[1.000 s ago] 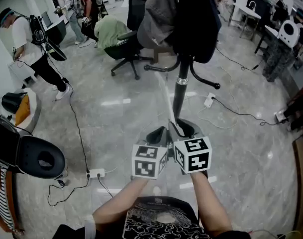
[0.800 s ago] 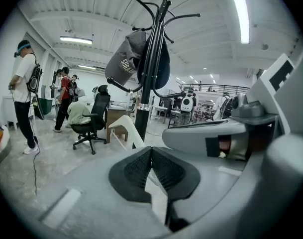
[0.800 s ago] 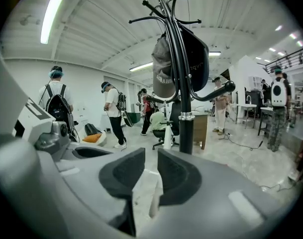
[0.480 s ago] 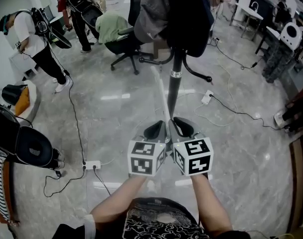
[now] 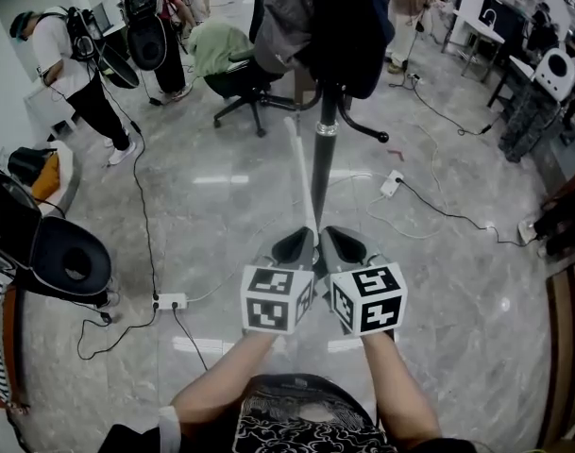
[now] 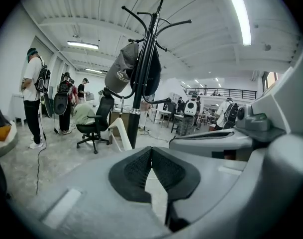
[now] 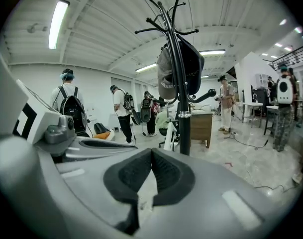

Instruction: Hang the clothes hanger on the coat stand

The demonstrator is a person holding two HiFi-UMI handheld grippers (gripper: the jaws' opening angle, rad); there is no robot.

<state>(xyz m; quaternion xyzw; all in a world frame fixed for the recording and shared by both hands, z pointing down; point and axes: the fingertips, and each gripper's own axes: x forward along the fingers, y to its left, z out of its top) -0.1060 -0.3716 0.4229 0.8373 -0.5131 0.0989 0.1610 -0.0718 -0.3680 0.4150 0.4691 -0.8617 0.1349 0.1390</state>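
Observation:
The black coat stand (image 5: 323,177) rises straight ahead, with a grey garment and a black one on its upper hooks. A white clothes hanger (image 5: 302,173) stands nearly upright just left of the pole (image 6: 136,123), reaching about the height of the lower hooks. Its lower end is hidden behind the grippers' noses. In the gripper views the hanger (image 6: 120,129) (image 7: 170,132) lies beyond the jaws. My left gripper (image 5: 304,240) (image 6: 151,148) and right gripper (image 5: 336,238) (image 7: 151,151) sit side by side, both shut, pads meeting with nothing between them.
An office chair draped with a green garment (image 5: 228,64) stands behind the stand on the left. Power strips (image 5: 171,301) (image 5: 393,185) and cables lie across the grey floor. People with backpacks (image 5: 65,64) stand at the far left. A dark round seat (image 5: 65,264) is at the left edge.
The right gripper's jaws have closed; a second ago they stood apart around the hanger's lower end. The stand and hanger have shifted slightly left in view. People in the background walked on.

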